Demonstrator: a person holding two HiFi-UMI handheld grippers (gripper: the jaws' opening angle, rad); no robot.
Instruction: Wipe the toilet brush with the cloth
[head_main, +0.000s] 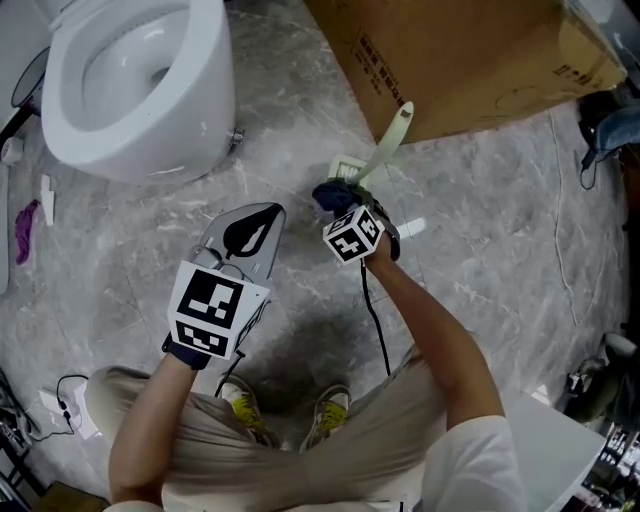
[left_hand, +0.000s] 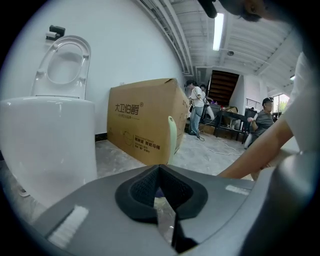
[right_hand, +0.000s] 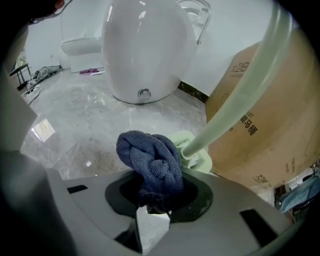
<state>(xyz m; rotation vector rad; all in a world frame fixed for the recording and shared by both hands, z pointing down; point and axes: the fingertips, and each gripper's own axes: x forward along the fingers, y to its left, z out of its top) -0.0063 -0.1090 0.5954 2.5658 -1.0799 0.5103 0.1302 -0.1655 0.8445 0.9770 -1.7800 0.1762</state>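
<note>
We clamp the cloth (right_hand: 150, 160) in the right gripper's (right_hand: 152, 202) jaws, just beside the foot of the toilet brush (head_main: 386, 143), which stands on the floor (head_main: 290, 120). The left gripper's (head_main: 250, 232) jaws are together and empty. Wiping seems about to start: next we should press the cloth on the handle.

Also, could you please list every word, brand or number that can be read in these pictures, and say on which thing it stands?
"大卫伯爵" with an ® mark: large print on the side of the cardboard box, left gripper view.
Smaller lines under it: too small to read.
Box print in the other two views: blurred, or partly hidden by the toilet brush handle.
Left marker cube and right marker cube: black-and-white squares only, no words.
</note>
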